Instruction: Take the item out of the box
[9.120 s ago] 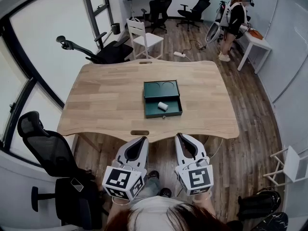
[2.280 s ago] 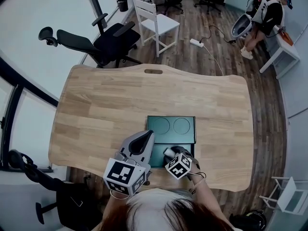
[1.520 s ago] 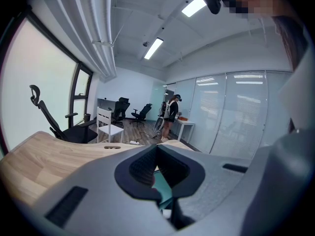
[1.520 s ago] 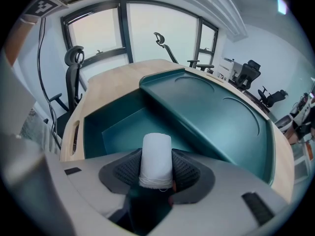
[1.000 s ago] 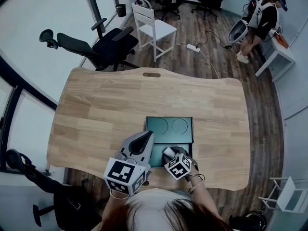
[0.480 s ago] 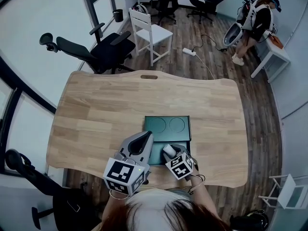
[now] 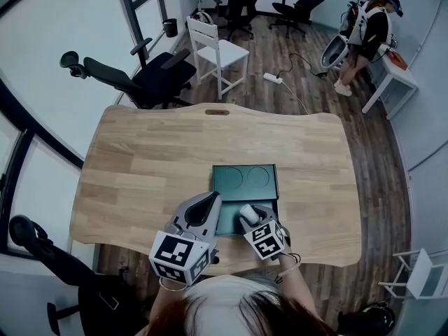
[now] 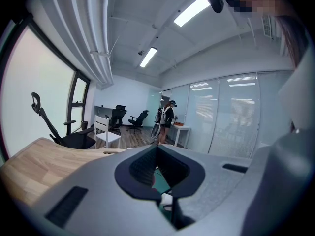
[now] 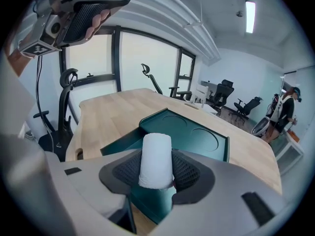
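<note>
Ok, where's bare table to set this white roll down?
Bare table left of the green box, beyond it to the far edge, and right of it. Crowded: the near edge, with left gripper, right gripper and white roll.

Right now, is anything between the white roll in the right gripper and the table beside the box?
Nothing visible. The right gripper grips the white roll above the open drawer of the green box; the left gripper sits at its left, clear of the roll. The wooden table to its right is bare.
</note>
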{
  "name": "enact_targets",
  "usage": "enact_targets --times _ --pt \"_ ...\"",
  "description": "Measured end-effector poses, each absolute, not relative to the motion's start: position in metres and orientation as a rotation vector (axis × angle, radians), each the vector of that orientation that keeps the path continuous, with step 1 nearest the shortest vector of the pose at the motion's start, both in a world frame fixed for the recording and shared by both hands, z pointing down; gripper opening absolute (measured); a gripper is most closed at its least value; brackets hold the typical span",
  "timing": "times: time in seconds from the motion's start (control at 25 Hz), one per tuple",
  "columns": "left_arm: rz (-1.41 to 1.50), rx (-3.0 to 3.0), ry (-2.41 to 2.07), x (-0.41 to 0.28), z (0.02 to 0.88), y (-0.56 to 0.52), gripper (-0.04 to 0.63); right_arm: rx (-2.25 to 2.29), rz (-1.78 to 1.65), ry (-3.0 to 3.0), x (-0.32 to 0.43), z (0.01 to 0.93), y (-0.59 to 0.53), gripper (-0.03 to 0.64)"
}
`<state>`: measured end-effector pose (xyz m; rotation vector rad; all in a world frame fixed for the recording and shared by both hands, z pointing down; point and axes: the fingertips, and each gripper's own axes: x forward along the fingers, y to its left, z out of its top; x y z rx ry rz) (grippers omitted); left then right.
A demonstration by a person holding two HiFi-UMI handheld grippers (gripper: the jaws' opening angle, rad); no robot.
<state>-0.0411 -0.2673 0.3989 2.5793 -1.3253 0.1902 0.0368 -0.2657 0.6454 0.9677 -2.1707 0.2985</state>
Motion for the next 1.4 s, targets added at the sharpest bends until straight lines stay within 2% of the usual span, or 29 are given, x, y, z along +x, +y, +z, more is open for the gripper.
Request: enact_targets --times 1.4 --pt "0.126 2.634 -1.293 -0.073 0.381 -0.157 0.006 1.3 0.172 -2.374 0.012 0.533 -0.194 0.198"
